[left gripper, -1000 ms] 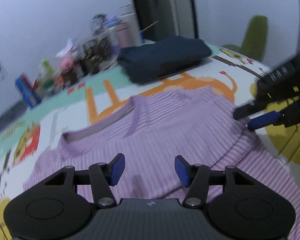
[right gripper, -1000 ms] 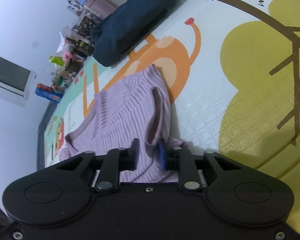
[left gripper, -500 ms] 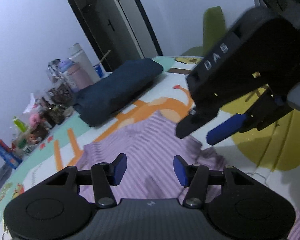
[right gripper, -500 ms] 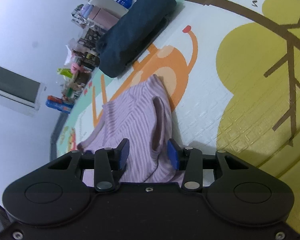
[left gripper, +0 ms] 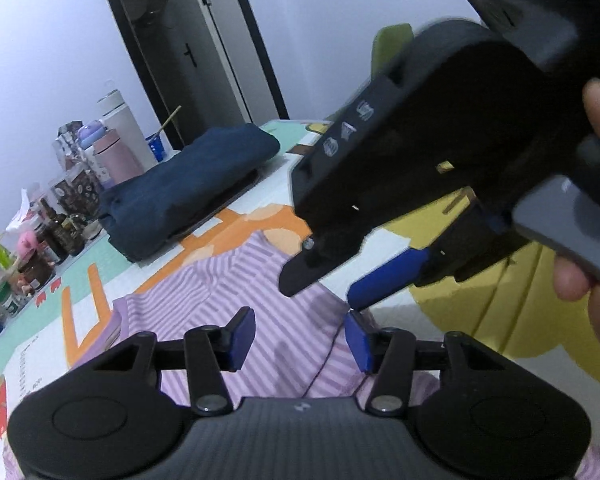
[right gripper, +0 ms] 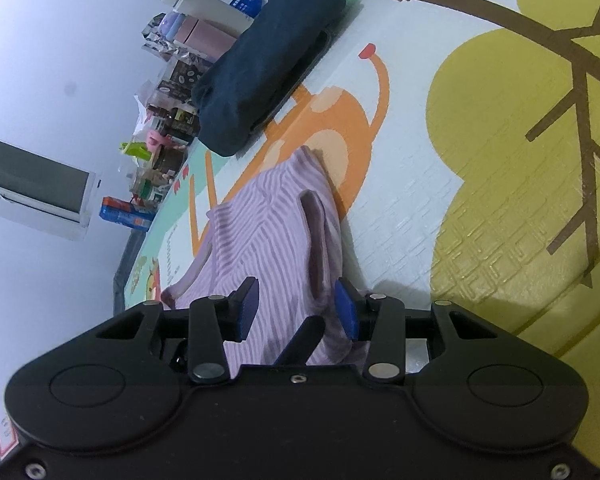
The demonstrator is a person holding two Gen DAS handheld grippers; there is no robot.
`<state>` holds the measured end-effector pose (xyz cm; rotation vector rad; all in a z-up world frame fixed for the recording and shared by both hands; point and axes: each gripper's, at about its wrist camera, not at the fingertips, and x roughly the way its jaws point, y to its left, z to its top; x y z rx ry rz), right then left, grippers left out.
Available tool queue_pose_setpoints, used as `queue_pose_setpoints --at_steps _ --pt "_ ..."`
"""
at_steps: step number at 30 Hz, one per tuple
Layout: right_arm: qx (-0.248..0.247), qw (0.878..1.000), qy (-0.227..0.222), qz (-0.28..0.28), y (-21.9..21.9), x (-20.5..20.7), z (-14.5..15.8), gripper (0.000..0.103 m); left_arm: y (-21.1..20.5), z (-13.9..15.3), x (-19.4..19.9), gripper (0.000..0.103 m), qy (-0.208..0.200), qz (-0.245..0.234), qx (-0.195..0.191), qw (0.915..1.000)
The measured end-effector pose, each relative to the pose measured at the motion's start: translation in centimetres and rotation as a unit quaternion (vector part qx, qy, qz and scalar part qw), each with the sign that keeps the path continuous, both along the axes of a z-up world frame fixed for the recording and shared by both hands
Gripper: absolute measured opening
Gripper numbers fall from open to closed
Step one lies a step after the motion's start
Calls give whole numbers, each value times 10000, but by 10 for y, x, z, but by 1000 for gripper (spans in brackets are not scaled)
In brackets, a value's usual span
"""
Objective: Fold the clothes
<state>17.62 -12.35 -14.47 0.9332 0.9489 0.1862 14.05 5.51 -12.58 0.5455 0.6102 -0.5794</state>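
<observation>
A lilac striped shirt [left gripper: 236, 292] lies on a cartoon-printed mat [left gripper: 512, 320]; it also shows in the right wrist view [right gripper: 276, 232], with one side folded over into a raised ridge. My left gripper [left gripper: 300, 338] is open, hovering low over the shirt with nothing between its blue pads. My right gripper [right gripper: 296, 312] is open above the shirt's folded edge. The right gripper also shows in the left wrist view [left gripper: 352, 280], close in front of the left one, held by a hand. A folded dark navy garment [left gripper: 188, 188] lies further back on the mat.
Bottles, jars and packets [left gripper: 60, 216] crowd the far left edge of the mat. A green chair [left gripper: 392, 44] stands behind the table and a dark door [left gripper: 188, 48] is in the wall. An air-conditioner unit [right gripper: 32, 192] hangs on the wall.
My right gripper has opened and let go of the shirt's folded edge. My left gripper has swung right, close under the right gripper, staying open.
</observation>
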Motion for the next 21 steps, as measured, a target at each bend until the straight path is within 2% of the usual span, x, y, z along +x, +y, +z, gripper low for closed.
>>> queue_pose_setpoints --at_steps 4,11,16,21 --pt "120 9999 -11 58 2 5 -1 40 -3 -5 -1 53 6 -25 145 9999" --pt "352 9992 -1 203 10 12 -4 40 0 -11 9 53 207 116 80 9997" --pt "339 9991 1 237 14 15 -4 40 12 -8 24 49 624 418 -363 9965" --pt "402 9989 -6 220 12 16 -5 40 22 -1 29 47 850 556 -744 9920"
